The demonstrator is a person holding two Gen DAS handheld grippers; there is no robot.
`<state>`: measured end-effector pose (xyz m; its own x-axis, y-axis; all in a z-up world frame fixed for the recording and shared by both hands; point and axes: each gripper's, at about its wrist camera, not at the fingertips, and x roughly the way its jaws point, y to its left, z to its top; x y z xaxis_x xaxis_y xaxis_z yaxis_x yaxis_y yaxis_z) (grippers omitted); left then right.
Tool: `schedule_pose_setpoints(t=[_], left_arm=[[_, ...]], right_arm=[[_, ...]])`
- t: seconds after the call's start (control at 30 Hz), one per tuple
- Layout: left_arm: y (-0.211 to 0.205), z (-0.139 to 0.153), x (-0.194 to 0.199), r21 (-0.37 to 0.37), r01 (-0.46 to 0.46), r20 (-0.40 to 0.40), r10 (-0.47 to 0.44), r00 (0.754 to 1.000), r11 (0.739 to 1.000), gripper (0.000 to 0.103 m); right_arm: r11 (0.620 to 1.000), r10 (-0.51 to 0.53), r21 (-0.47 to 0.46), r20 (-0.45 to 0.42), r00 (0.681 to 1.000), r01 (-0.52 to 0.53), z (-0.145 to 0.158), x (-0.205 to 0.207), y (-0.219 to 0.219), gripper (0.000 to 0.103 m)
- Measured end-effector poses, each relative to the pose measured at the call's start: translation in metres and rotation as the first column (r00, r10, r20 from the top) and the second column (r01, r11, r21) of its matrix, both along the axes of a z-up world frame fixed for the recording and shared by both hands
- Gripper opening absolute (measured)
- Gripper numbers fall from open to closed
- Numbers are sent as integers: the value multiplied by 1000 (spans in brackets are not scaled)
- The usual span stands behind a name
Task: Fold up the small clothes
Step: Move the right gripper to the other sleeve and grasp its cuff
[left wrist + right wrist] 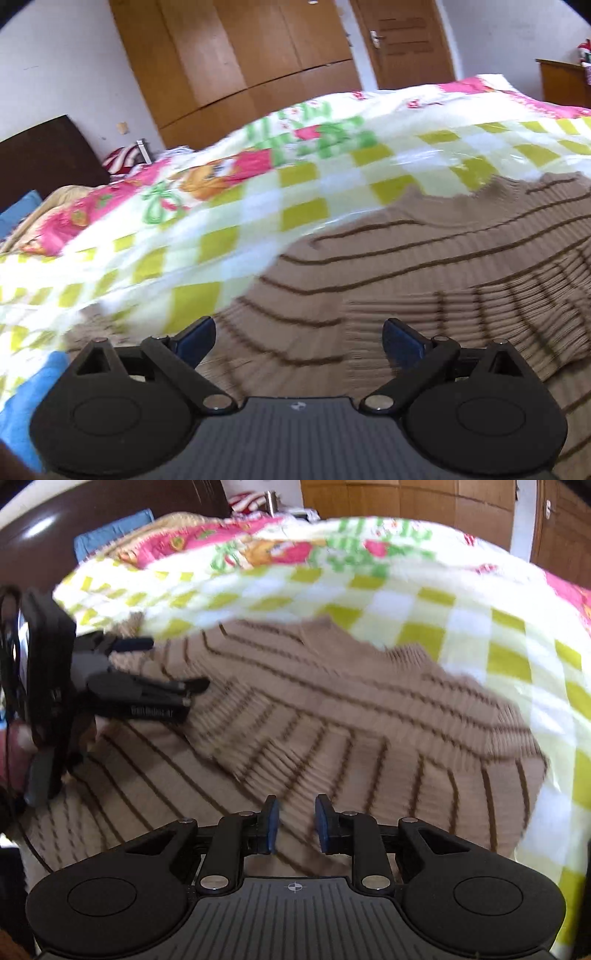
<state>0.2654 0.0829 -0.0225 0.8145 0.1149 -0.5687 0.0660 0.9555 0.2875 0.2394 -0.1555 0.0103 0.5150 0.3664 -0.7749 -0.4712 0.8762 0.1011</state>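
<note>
A beige knit sweater with thin brown stripes (332, 709) lies spread on the bed, with one ribbed sleeve folded across its body. It also shows in the left wrist view (424, 258). My left gripper (299, 339) is wide open and empty, low over the sweater. It also shows at the left edge of the right wrist view (177, 664), over the sweater's left side. My right gripper (295, 823) hovers over the sweater's lower part, its blue pads a small gap apart with nothing between them.
The bed has a checked yellow-green and white quilt (221, 221) with pink cartoon print. A dark headboard (44, 155) and blue pillow (110, 531) are at the bed's head. A wooden wardrobe (240, 55) and door (406, 40) stand behind.
</note>
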Motion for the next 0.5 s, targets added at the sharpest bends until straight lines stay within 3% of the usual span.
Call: schedule_pose_setpoints(t=[0.1,0.2,0.27,0.5], left_arm=[[17,6,-9,-64,-21,3,22,1000,998,103],[19,0,-13,-78,-21,-22,20,1000,997,103],[26,-4,-17,-84,-43,-46,39,998,996,103],[66,9,-61,-187,-96,-16,94,995,978,103]], right_arm=[[999,29,26,37,999,-29,-2,6,18,23],[999,36,40,-6,999,-36,-22,20,37,22],[999,39,-12,-44,998,-39,-36,25,46,22],[997,66,-37,54,996,-64,17,19,76,23]])
